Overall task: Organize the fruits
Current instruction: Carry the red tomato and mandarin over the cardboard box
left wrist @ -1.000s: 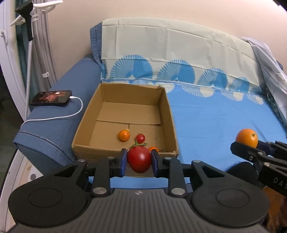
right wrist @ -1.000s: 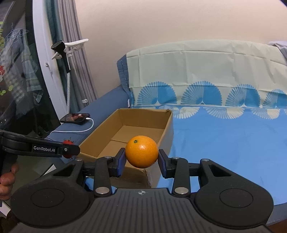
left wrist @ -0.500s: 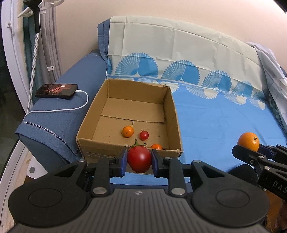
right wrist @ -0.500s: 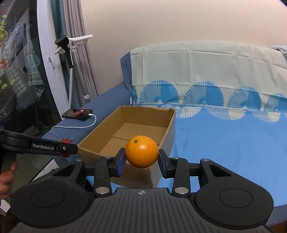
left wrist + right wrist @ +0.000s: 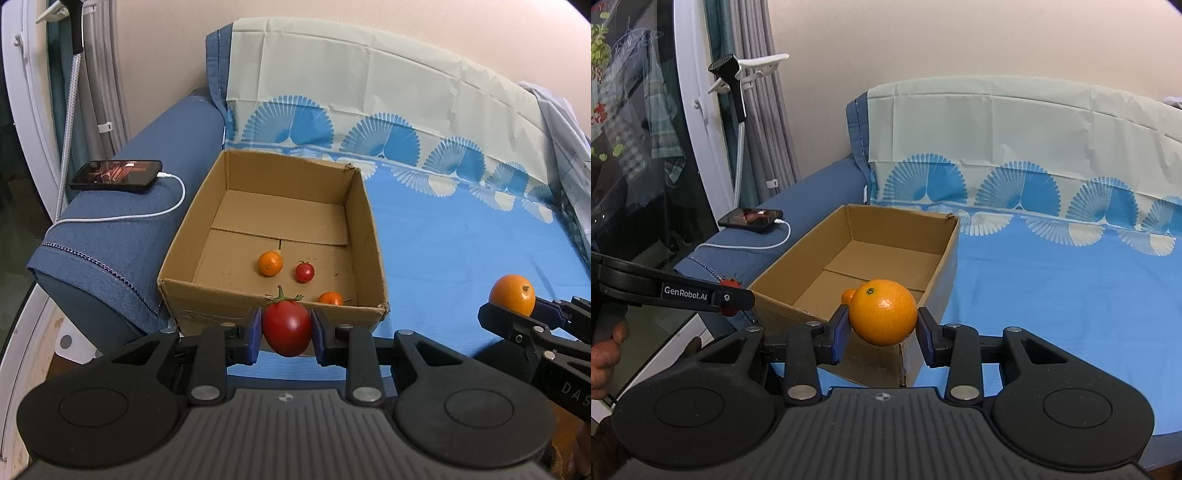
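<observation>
Both sets of jaws are clenched on fruit, and neither grip has altered over the last second. Starting at the left: your left gripper [image 5: 284, 334] clamps the red tomato [image 5: 287, 332] between its blue pads, stem up. What has changed is its view of the cardboard box [image 5: 273, 299]: a second ago the near wall hid most of the floor, and now you look down over that wall, so the gripper has crept toward the box. The tomato hangs just short of the near rim, not yet over the opening. Inside, near that wall, lie a small orange fruit [image 5: 270, 263], a cherry tomato [image 5: 304, 272] and another small orange one [image 5: 331, 298].

Further right, your right gripper [image 5: 882, 328] pinches the orange [image 5: 882, 312] and has hardly shifted; it hangs off the box's near right corner, above the blue sheet [image 5: 1052, 295].

My read: the tomato goes in first, once you carry it past the rim, and the orange waits its turn.
</observation>
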Motion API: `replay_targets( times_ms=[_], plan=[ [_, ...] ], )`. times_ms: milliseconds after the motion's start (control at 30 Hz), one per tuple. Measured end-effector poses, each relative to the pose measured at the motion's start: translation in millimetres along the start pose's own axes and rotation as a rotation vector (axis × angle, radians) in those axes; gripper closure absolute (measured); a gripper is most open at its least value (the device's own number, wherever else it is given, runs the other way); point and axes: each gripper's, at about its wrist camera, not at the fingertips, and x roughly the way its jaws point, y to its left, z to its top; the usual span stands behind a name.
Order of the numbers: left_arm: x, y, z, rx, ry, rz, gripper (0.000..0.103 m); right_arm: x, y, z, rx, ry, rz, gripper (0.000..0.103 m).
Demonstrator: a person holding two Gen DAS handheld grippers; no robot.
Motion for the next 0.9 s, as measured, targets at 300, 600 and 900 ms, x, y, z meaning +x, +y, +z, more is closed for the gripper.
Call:
replay_targets(
  times_ms=[300,600,900],
  plan=[
    [27,13,15,-0.016,0.04,0.019,0.072,33,7,13,-0.024,0.048,0.011,0.063],
    [62,30,45,-0.012,0.066,0.059,0.072,82,15,28,-0.022,0.107,0.051,0.063],
    [114,43,81,-0.009,0.105,0.089,0.072,143,18,46,-0.059,0.139,0.068,0.063]
  ],
)
